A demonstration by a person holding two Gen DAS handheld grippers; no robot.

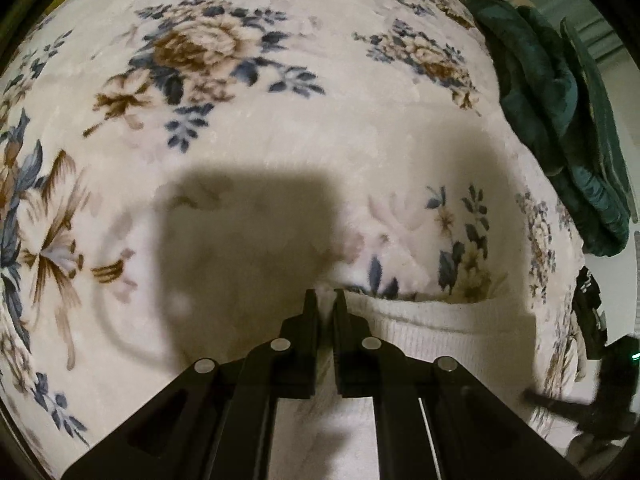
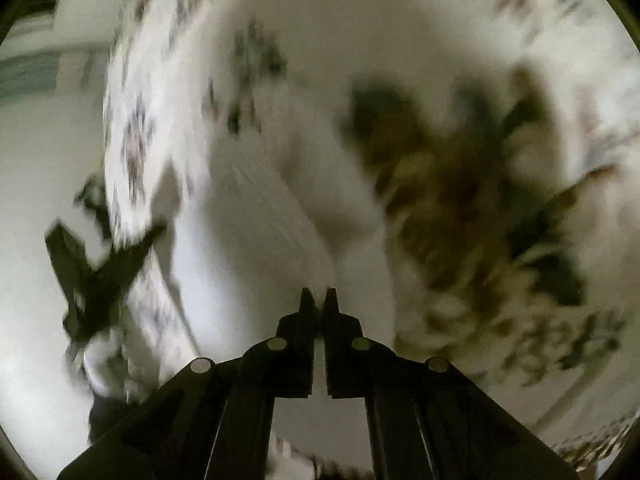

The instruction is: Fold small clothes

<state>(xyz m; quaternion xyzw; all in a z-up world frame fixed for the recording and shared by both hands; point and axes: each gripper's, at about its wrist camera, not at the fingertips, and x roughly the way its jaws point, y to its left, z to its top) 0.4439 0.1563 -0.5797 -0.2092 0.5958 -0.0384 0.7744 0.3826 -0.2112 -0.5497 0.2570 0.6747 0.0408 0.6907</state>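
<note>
Left wrist view: left gripper (image 1: 325,294) points steeply down at a floral blanket (image 1: 240,128), jaws pressed together. Tips sit at the left end of the hem of a white ribbed knit garment (image 1: 432,326). A sliver of pale fabric shows between the tips, so I read it as pinching that edge, but it's thin and I can't fully confirm. The garment lies near-right in this view, flat on the blanket. A dark green cloth pile (image 1: 560,112) sits at the far right edge, well apart.

Right wrist view is heavily motion-blurred. Right gripper (image 2: 319,294) has jaws together too, with the white garment (image 2: 280,216) rising in a ridge straight off the tips. Looks like a pinch on a fold of it; the blur stops me saying more. Left gripper (image 2: 104,264) shows as a dark smear at left, blanket (image 2: 480,220) beyond.

My read on the step: both ends of one edge gripped, carrying it over for a fold. To do it well:
- keep both pinches level so the edge stays straight
- move the two hands together, no lag
- lay the edge down square on the opposite edge before letting go
- slow the right hand down

Risk: thin pinch on the left slips mid-carry.
</note>
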